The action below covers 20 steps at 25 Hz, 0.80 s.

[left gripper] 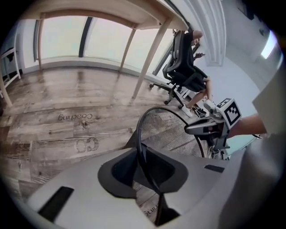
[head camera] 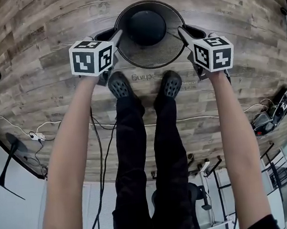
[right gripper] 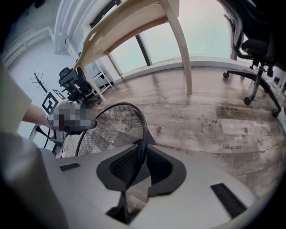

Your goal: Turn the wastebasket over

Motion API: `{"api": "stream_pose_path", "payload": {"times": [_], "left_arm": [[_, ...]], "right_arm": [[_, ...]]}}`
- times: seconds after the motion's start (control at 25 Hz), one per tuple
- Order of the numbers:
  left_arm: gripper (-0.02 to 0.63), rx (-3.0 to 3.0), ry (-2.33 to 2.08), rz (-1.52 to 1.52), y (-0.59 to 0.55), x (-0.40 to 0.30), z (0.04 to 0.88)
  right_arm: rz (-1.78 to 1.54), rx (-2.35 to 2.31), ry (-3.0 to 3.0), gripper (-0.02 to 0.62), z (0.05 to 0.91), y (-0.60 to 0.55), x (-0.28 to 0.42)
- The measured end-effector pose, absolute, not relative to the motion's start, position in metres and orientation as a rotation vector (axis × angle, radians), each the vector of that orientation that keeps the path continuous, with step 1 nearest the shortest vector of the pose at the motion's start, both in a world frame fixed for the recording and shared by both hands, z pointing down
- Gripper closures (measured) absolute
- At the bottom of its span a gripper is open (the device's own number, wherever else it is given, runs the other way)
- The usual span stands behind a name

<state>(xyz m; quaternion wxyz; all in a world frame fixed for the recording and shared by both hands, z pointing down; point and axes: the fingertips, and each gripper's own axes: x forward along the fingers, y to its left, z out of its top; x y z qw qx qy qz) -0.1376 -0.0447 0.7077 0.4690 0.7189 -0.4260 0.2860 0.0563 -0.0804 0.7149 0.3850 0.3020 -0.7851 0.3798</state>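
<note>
The wood-plank floor [head camera: 36, 91] bears the mesh wastebasket [head camera: 147, 29] (upright, mouth up) and loose cables [head camera: 34, 136].

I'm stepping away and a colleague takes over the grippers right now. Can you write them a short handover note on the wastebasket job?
Left gripper: closed on the rim of the wastebasket, on its left side.
Right gripper: closed on the rim on the opposite, right side.
Wastebasket: stands upright on the wooden floor, opening facing up.
Done: both grips are on the rim.
Left to do: lift it, turn it over and set it down mouth down.
</note>
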Motion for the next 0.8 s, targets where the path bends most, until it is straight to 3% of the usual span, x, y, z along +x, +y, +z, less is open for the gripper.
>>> {"api": "stream_pose_path", "payload": {"times": [0.24, 0.44, 0.8], "left_arm": [[0.538, 1.809, -1.054, 0.741, -0.048, -0.139, 0.698], [0.492, 2.136, -1.092, 1.078, -0.067, -0.147, 0.678], [0.503, 2.182, -1.166, 1.100, -0.075, -0.151, 0.680]], "right_arm": [[0.909, 0.755, -2.014, 0.524, 0.707, -0.086, 0.053], [0.630, 0.786, -2.069, 0.513, 0.688, -0.105, 0.041], [0.643, 0.878, -2.084, 0.515, 0.696, -0.103, 0.040]]}}
